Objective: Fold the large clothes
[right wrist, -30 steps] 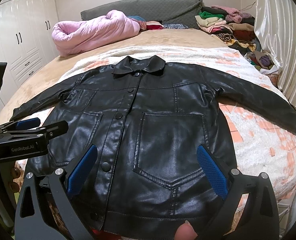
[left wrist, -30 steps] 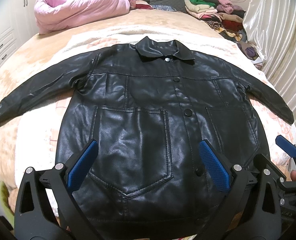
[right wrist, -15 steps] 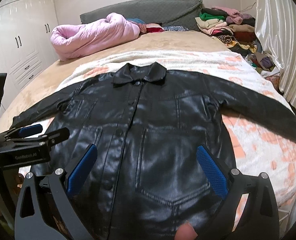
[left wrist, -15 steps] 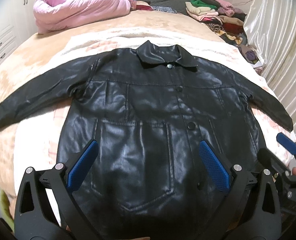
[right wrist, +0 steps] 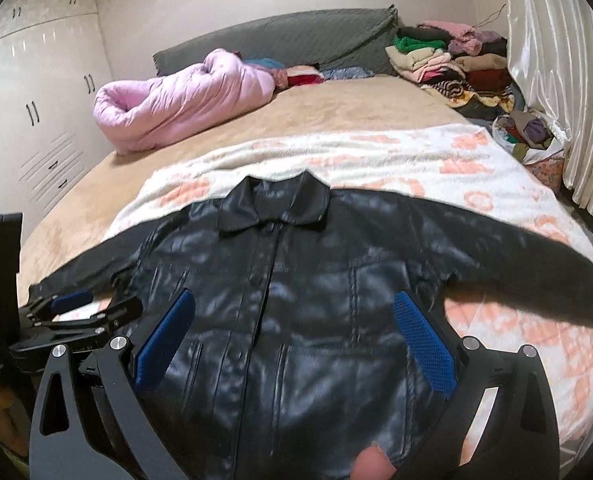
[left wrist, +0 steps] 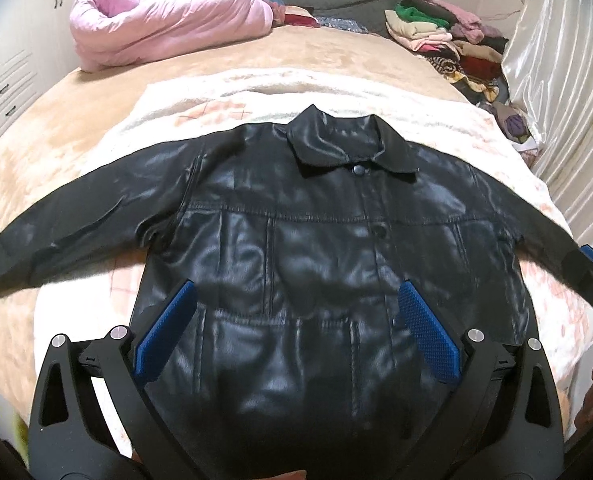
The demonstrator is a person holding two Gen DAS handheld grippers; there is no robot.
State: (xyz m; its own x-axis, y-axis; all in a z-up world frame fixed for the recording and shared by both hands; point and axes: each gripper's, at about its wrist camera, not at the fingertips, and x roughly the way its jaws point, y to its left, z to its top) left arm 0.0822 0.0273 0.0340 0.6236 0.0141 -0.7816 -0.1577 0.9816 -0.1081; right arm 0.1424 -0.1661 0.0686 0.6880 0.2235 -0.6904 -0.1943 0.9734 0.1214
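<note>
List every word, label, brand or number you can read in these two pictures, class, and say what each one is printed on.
Nothing can be read for certain.
Left gripper: small pale lettering on its black body at the left edge of the right wrist view, too blurred to read.
Black jacket: no label or print visible.
Blanket: peach patterns only, no words.
Right gripper: no marking visible.

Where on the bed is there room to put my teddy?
Bare tan bedspread lies between the black jacket collar and the pink quilt. The far right corner is crowded with the clothes pile.
</note>
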